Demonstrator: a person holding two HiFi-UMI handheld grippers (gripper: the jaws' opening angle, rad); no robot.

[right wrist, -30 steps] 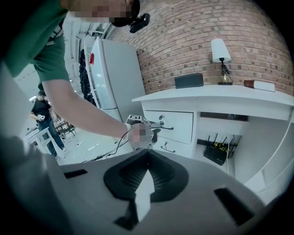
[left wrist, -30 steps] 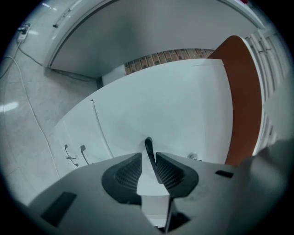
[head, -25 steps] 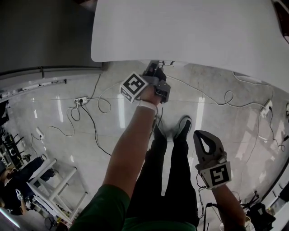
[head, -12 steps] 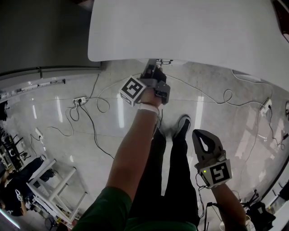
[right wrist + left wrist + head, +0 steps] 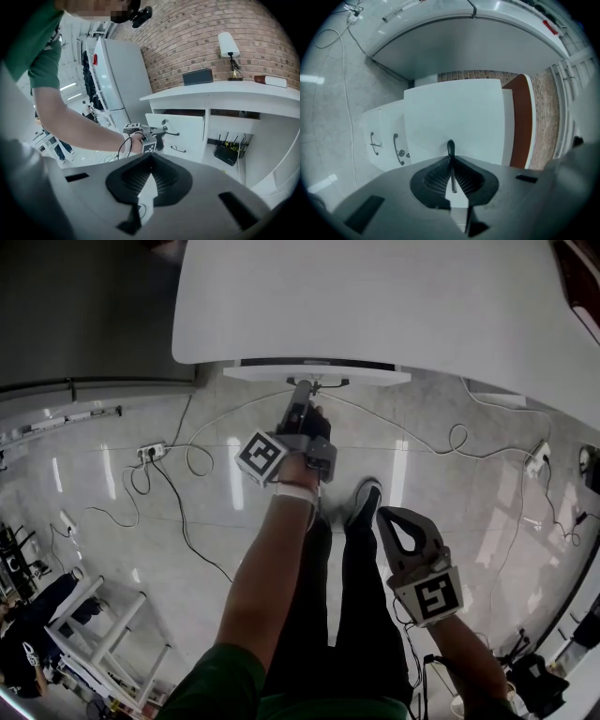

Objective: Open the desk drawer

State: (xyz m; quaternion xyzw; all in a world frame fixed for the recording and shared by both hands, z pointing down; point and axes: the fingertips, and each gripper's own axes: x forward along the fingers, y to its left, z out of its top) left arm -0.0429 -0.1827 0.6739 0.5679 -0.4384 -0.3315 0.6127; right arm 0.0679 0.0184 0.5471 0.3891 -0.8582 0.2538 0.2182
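**A:** What is the biggest thing here?

**B:** One white worktop (image 5: 375, 296). It fills the top of the head view, above a pale tiled floor (image 5: 103, 502) with cables trailing across it.

**A:** And where is the drawer?

**B:** One drawer (image 5: 319, 374) stands partly out from under the worktop's near edge, with a dark gap behind its white front. The right gripper view shows it from the side, out of the desk body. Beside it is an open bay that holds one black router (image 5: 228, 153).

**A:** How many grippers are there?

**B:** Two. The left gripper (image 5: 302, 388) reaches up to the drawer front, with its fingers clenched on the drawer's thin dark handle (image 5: 450, 145). In its own view the bar runs straight between them. The right gripper (image 5: 394, 517) hangs well apart from the drawer, low beside the person's right leg. Its fingers are pressed together with nothing between them.

**A:** Is anything standing on top?

**B:** Three things, all seen in the right gripper view. There is one lamp (image 5: 228, 49), one dark box (image 5: 198, 76) and one flat white thing with a red end (image 5: 271, 80).

**A:** Are there other handles?

**B:** Two more, small, on white fronts at the left of the left gripper view: a nearer handle (image 5: 397, 149) and a farther handle (image 5: 373, 143).
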